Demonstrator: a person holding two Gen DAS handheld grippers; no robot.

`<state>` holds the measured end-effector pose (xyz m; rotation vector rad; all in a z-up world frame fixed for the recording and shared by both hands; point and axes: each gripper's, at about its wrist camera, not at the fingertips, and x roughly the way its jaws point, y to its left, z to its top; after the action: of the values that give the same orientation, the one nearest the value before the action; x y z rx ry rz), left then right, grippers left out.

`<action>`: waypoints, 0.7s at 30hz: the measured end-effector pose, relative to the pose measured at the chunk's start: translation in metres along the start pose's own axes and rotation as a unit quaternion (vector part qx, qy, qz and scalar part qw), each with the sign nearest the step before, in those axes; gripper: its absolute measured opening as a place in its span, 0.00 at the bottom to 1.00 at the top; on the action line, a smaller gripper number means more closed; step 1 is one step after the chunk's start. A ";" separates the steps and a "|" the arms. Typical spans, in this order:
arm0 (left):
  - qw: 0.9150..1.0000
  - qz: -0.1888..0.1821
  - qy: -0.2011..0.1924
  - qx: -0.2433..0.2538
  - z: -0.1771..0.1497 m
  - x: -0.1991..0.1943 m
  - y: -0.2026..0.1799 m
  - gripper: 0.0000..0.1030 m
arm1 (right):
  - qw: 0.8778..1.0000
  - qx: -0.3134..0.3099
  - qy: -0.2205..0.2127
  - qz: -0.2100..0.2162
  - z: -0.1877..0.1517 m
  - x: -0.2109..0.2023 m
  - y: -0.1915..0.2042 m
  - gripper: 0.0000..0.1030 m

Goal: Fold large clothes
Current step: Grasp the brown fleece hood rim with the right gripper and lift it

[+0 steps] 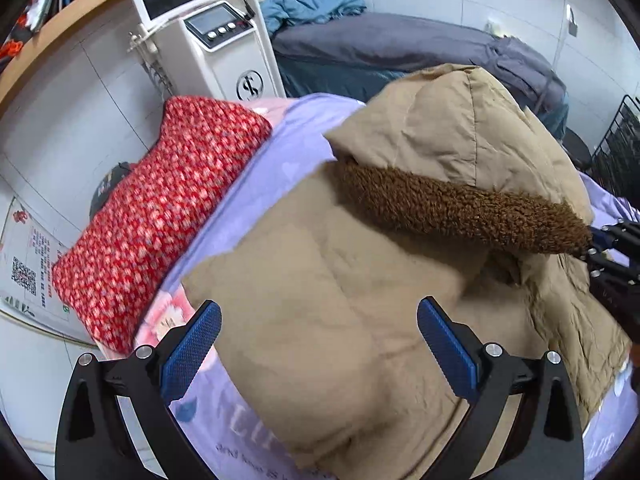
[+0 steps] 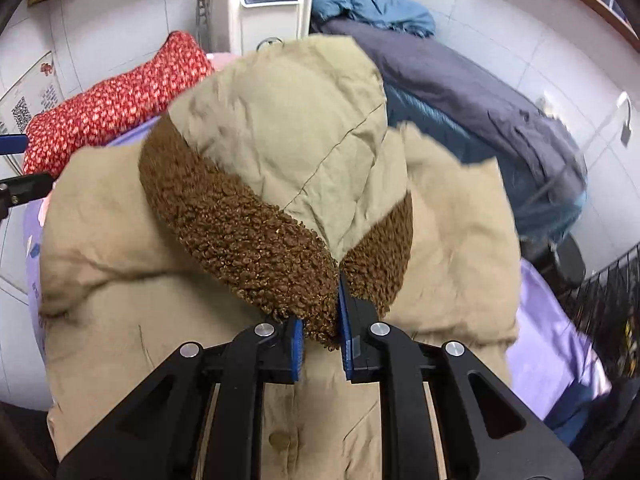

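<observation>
left gripper (image 1: 319,342): jaws wide apart, empty, over the coat body at lower centre | padded tan hooded coat (image 1: 360,320): mid-frame on lilac printed bedsheet (image 1: 280,148) | right gripper (image 2: 321,344): clamped on brown fleece hood trim (image 2: 240,232) | step: likely folding hood down; next needs a flat lay onto the back

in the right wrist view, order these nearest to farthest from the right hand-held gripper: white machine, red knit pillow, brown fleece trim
1. brown fleece trim: clamped in the right hand-held gripper.
2. red knit pillow: back left, beyond the coat.
3. white machine: farthest, top centre by the wall.
</observation>
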<state>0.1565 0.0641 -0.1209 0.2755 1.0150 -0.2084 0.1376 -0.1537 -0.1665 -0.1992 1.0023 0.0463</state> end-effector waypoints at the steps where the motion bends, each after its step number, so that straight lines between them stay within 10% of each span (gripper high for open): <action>1: 1.000 -0.003 0.003 0.001 -0.002 -0.001 -0.002 0.94 | 1.000 -0.011 0.007 -0.005 -0.005 0.007 0.003 0.15; 4: 1.000 -0.011 0.007 0.006 -0.006 -0.003 -0.010 0.94 | 1.000 -0.014 0.009 -0.006 -0.008 0.012 0.004 0.25; 8: 1.000 -0.010 0.003 0.013 -0.006 -0.006 -0.015 0.94 | 1.000 -0.023 -0.005 -0.004 -0.010 -0.009 0.009 0.67; 21: 1.000 -0.004 0.014 0.000 -0.005 0.004 -0.002 0.94 | 0.983 0.155 -0.040 0.089 0.061 -0.027 -0.033 0.73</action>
<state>0.1545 0.0636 -0.1271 0.2746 1.0433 -0.2133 0.1782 -0.1733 -0.1077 0.1758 0.9310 0.0597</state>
